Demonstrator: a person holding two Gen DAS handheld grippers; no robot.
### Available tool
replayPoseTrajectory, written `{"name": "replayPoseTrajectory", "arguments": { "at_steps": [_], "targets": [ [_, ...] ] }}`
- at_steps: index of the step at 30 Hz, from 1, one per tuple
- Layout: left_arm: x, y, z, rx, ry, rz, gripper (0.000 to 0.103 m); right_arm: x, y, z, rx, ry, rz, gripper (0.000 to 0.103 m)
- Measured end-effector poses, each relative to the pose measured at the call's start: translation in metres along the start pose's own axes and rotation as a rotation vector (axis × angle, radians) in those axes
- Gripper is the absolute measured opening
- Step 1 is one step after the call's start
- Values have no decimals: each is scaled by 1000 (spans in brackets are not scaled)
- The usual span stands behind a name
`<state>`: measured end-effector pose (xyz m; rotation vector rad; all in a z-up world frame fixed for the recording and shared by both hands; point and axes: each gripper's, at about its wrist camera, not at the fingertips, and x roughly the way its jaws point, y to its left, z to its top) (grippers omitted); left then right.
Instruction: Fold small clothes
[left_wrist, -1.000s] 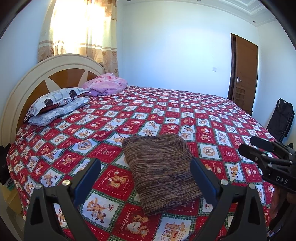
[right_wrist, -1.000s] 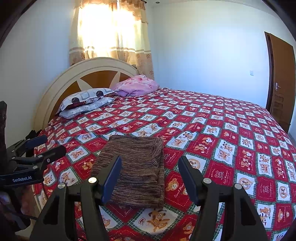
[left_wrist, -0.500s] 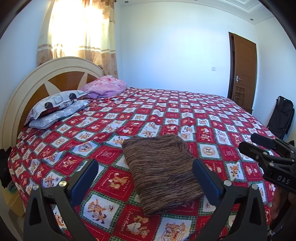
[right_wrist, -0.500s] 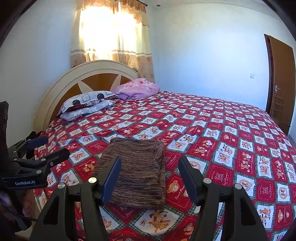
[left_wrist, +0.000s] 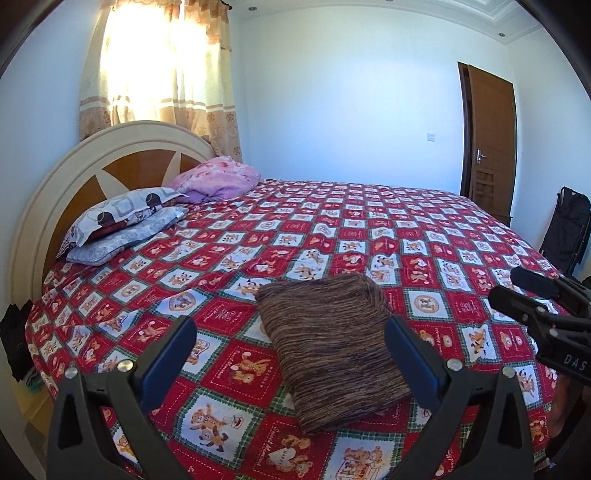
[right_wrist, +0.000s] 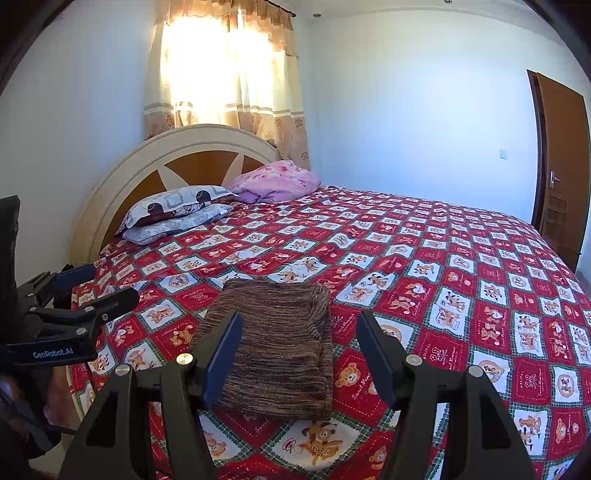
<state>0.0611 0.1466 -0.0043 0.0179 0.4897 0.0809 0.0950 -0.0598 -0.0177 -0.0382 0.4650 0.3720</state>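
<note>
A brown striped knit garment (left_wrist: 332, 347) lies folded into a flat rectangle on the red patchwork bedspread (left_wrist: 229, 266), near the bed's front edge. My left gripper (left_wrist: 291, 345) hovers above and short of it, open, with nothing between its fingers. In the right wrist view the same folded garment (right_wrist: 280, 343) lies ahead of my right gripper (right_wrist: 299, 343), which is also open and empty. Each gripper shows in the other's view: the right gripper (left_wrist: 532, 299) at the right edge, the left gripper (right_wrist: 85, 291) at the left edge.
Two patterned pillows (left_wrist: 122, 221) and a pink bundle (left_wrist: 218, 179) lie by the rounded headboard (left_wrist: 110, 147). A curtained window (left_wrist: 159, 74) is behind it. A brown door (left_wrist: 487, 140) and a black folded chair (left_wrist: 565, 225) stand at the right.
None of the objects moved; both views tilted very slightly, and the garment and both grippers stand as before.
</note>
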Motion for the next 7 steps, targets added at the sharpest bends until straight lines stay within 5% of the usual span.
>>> {"name": "replayPoseTrajectory", "arguments": {
  "at_steps": [7],
  "targets": [
    [1, 2, -2, 4, -20, 15, 103, 1, 0, -1, 2, 5, 3, 65]
  ]
}}
